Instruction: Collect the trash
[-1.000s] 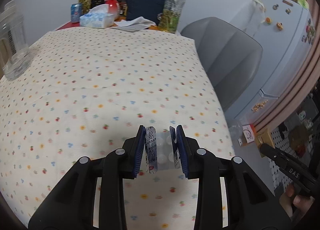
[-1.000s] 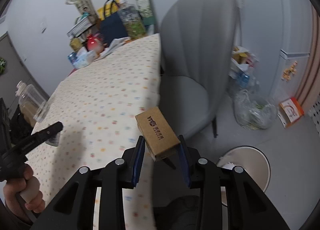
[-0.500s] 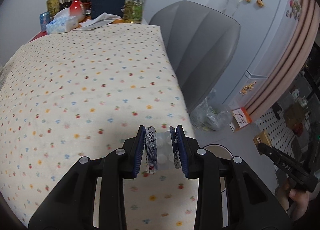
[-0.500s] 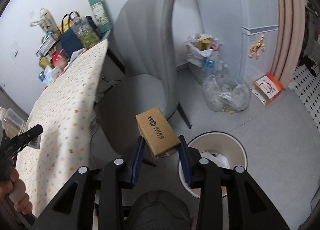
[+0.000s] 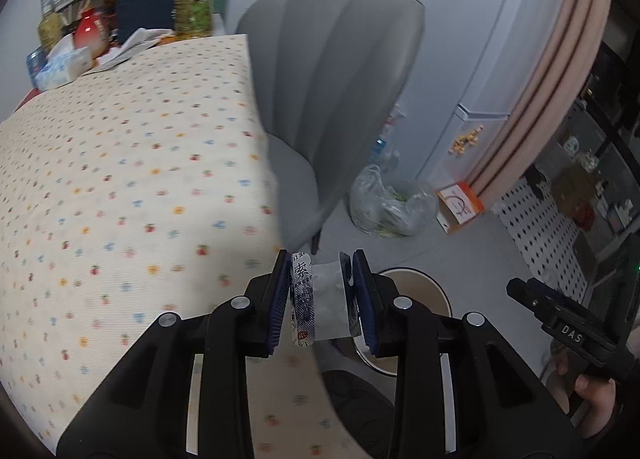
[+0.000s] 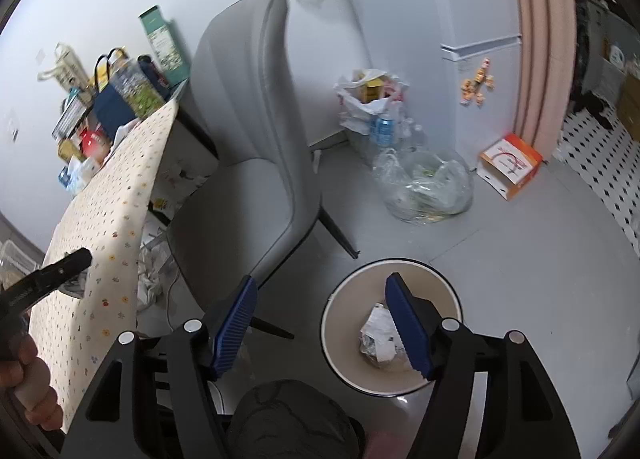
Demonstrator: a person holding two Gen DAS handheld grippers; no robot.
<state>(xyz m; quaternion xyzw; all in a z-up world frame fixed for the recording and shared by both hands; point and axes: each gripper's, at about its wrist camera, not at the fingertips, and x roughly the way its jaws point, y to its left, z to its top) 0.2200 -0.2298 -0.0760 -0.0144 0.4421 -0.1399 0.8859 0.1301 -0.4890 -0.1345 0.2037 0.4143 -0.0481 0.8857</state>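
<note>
My left gripper is shut on a folded pill blister pack, silver with printed foil, and holds it past the table's right edge, above the floor beside the waste bin. My right gripper is open and empty, just above the round beige waste bin, which holds crumpled paper. The cardboard box it held is out of sight. In the left wrist view the right gripper's body shows at the lower right.
A table with a dotted cloth lies left, with bottles, a bag and a tissue pack at its far end. A grey chair stands beside the table. Clear trash bags and an orange box sit on the floor near the fridge.
My right gripper swung from the table over the bin and opened; the cardboard box left it. My left gripper moved right, off the table towards the bin, still holding the blister pack.
</note>
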